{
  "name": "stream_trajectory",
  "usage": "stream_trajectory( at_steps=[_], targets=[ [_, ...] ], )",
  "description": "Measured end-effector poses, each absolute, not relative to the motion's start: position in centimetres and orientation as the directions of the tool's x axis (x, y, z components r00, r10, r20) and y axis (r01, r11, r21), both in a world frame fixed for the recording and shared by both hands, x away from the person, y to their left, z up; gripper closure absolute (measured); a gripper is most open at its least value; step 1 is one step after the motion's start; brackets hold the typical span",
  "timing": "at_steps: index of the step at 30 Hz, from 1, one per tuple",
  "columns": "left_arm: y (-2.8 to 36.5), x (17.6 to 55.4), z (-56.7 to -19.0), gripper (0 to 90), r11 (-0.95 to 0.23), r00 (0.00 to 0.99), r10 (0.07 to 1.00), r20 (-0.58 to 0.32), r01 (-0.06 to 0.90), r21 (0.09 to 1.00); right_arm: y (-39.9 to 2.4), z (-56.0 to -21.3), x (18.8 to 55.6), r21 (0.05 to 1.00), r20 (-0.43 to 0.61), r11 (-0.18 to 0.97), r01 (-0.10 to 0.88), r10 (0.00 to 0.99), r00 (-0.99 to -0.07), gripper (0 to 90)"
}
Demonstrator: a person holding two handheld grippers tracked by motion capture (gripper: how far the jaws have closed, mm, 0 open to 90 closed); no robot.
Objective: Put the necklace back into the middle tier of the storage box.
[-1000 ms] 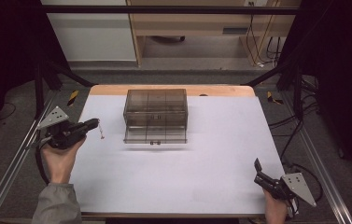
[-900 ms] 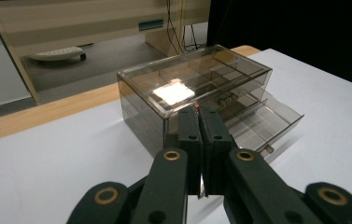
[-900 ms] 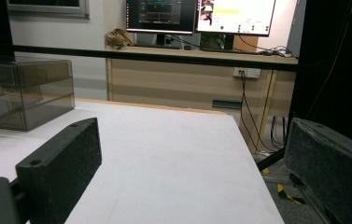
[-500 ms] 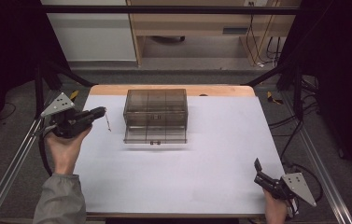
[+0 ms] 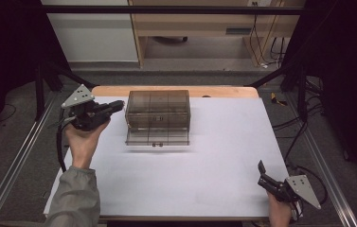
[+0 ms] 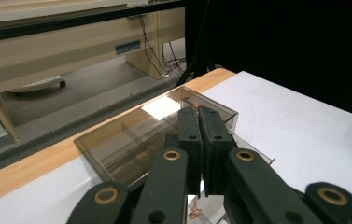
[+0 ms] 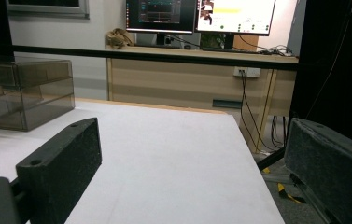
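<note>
A smoky transparent drawer box (image 5: 157, 109) stands at the back middle of the white table, its lowest drawer (image 5: 157, 137) pulled out toward me. My left gripper (image 5: 118, 104) hovers at the box's upper left corner, jaws shut. In the left gripper view the shut jaws (image 6: 196, 114) pinch a tiny copper-coloured piece (image 6: 195, 106) that pokes out at their tip, above the box (image 6: 155, 128) and its dividers. My right gripper (image 5: 262, 171) rests at the table's front right, open. In the right gripper view its jaws stand wide apart with nothing between them, and the box (image 7: 22, 91) is far off at the left.
The white sheet (image 5: 223, 156) covers the table, with a wooden strip (image 5: 214, 91) along the back edge. Metal frame rails (image 5: 13, 165) run along both sides. A desk with monitors (image 7: 197, 14) stands beyond the table.
My left gripper has risen and moved away from me and right, from the table's left side up to the box's corner, still carrying the small piece. The right gripper has stayed put.
</note>
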State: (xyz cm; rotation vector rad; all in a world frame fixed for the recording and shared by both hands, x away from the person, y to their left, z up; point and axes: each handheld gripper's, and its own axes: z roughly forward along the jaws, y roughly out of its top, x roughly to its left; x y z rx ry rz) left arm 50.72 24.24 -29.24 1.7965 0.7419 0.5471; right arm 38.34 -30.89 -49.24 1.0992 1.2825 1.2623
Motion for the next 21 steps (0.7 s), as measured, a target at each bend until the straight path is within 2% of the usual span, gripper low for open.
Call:
stream_trajectory(
  at_steps=[21],
  targets=[
    [19.1, 53.5, -32.2, 87.5, -0.242, 0.731, 0.683, 0.006, 0.217, 0.946, -30.9, -49.2, 38.4, 0.998, -0.049, 0.046, -0.033, 0.994, -0.102, 4.5]
  ],
)
